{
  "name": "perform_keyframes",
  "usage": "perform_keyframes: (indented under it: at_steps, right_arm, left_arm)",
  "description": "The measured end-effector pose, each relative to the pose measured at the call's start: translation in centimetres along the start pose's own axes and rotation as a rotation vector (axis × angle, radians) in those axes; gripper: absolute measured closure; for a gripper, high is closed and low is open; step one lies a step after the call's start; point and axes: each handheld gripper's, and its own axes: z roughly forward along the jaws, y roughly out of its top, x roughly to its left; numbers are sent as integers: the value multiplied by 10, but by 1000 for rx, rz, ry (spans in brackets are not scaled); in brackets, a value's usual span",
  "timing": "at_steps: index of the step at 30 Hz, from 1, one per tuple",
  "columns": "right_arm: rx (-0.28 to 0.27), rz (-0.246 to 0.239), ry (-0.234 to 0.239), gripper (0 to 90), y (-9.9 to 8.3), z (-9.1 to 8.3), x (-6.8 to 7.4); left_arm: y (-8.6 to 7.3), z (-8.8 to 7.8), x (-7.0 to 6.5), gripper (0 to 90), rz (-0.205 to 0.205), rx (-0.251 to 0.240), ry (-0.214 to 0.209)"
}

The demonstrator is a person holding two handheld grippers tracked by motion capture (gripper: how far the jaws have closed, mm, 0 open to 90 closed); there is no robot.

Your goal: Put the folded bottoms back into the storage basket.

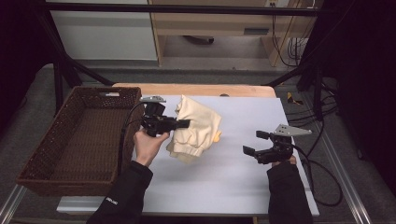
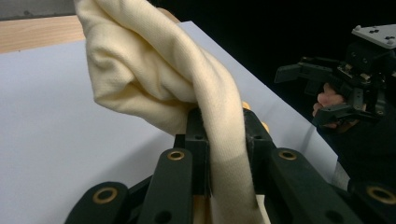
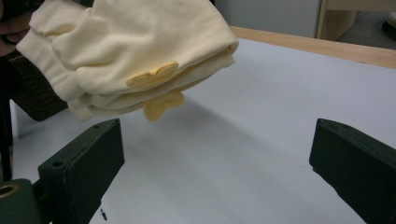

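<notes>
Left gripper (image 1: 184, 123) clamping a cream garment (image 1: 198, 126), lifting it above the white surface (image 1: 233, 182), right gripper (image 1: 256, 142) hovering open nearby, wicker basket (image 1: 70, 140) sitting left, dark room beyond.

garment (image 1: 198, 126): soft cream knit cloth, matt, with ribbed cuffs — a smoother, deeper-yellow patch shows on it in the right gripper view
left gripper (image 1: 186, 123): matt black plastic jaws, brass-coloured rivets at the joints
right gripper (image 1: 256, 143): same matt black plastic — a dull grey metal plate on top
basket (image 1: 79, 140): dark brown woven wicker, rough
table (image 1: 243, 168): smooth pale matt sheet, light wood showing at the far edge
</notes>
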Motion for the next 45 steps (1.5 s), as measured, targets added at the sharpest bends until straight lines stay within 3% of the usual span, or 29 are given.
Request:
perform_keyframes:
  at_steps: [19,45]
  right_arm:
    - [1,0,-1,33,0,0,0]
    - [2,-2,-1,33,0,0,0]
  left_arm:
    - [7,-27,-8,764,16,-27,17]
    - [10,-61,-4,764,26,-58,43]
